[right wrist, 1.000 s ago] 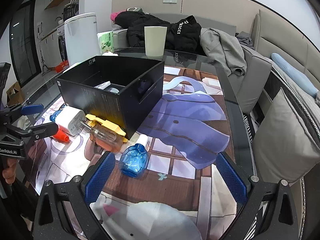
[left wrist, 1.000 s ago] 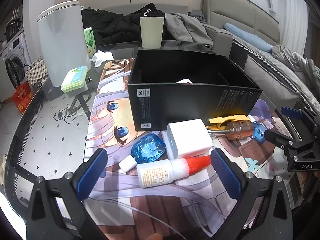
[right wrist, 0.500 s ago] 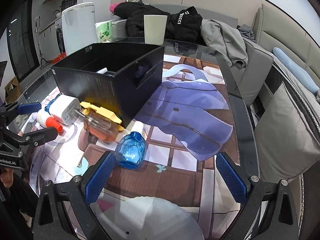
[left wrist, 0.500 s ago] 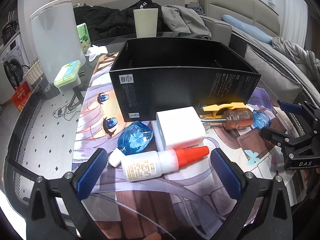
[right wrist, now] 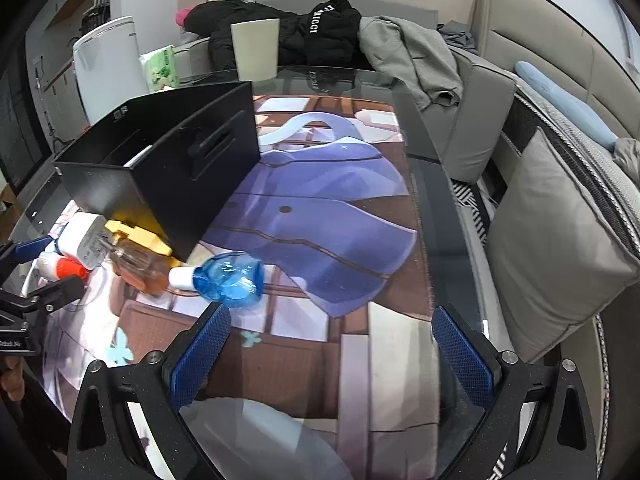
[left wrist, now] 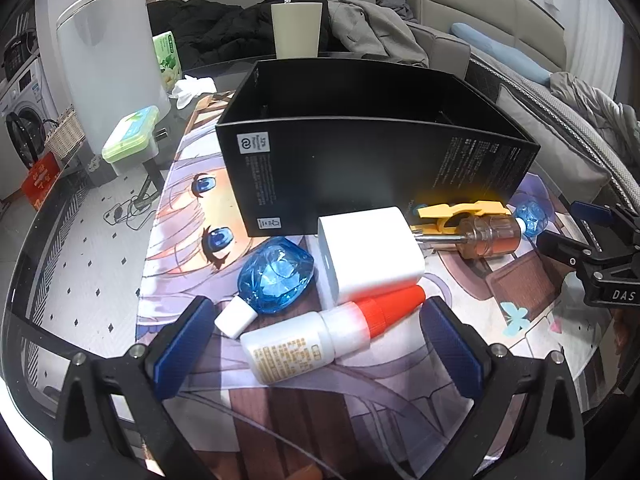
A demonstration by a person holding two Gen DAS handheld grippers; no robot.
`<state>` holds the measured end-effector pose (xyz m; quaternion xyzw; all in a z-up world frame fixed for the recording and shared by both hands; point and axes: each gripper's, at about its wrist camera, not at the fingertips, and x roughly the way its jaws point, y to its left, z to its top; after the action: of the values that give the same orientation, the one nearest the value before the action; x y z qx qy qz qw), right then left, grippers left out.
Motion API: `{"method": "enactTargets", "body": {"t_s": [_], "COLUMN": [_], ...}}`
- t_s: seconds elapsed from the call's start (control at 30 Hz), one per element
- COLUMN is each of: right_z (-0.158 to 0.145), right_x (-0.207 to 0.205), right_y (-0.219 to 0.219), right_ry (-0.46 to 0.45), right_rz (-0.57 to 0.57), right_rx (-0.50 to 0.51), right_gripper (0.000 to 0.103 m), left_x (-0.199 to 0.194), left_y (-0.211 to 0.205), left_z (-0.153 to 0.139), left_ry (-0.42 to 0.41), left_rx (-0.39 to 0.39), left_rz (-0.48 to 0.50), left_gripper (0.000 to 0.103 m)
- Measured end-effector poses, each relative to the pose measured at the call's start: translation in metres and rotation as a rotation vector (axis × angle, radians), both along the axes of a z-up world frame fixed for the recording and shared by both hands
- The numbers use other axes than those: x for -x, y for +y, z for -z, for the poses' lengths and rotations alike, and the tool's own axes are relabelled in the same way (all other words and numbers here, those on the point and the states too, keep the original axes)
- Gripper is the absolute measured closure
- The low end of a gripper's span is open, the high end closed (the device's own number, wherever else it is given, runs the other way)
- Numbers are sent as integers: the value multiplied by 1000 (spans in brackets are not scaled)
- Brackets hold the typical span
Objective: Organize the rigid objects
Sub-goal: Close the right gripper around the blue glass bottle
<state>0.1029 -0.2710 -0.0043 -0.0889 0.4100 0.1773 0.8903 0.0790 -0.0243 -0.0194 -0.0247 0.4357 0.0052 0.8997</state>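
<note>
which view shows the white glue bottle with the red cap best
The left wrist view: the glue bottle lies whole and close between the open left claw, label and red cap visible. The right wrist view catches only its cap end at the far left, partly hidden behind the white charger.

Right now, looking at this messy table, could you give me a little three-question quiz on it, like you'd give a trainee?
1. True or false: the left hand-held gripper is shut on the red-capped bottle.
2. Which touches the white charger? A) the cup B) the red-capped bottle C) the green case
3. Fill in: the amber bottle lies in front of the black ____.

Key: 1. False, its jaws stand open either side of the bottle, and the right hand-held gripper is open too. 2. B. 3. box.
</note>
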Motion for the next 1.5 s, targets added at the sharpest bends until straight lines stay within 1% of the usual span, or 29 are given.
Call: {"method": "enactTargets", "body": {"t_s": [0.17,0.27,0.53,1.33,1.37,1.43,1.5], "right_z": [0,2,4,5,5,4,2], "right_x": [1,0,-5,-15,-14,-11,-7], "right_y": [16,25,32,37,36,35,34], "right_ry": [5,12,24,33,30,23,15], "right_rz": [-55,-68,-81,-18,-18,-22,-29], "right_rx": [-6,4,-10,-17,-18,-23,-27], "right_gripper": [1,1,1,1,3,11,22], "left_x": [0,0,0,2,2,2,2], "left_y": [-1,-2,-2,-2,-1,-1,-1], "left_z": [1,1,1,1,1,1,1], "left_ry": [-6,-5,-7,-16,-16,-16,-16], "left_rx": [-7,-7,-7,-11,-11,-11,-11], "left_rz": [-2,-2,0,-1,-1,-1,-1], "left_gripper": [0,0,0,0,0,0,0]}}
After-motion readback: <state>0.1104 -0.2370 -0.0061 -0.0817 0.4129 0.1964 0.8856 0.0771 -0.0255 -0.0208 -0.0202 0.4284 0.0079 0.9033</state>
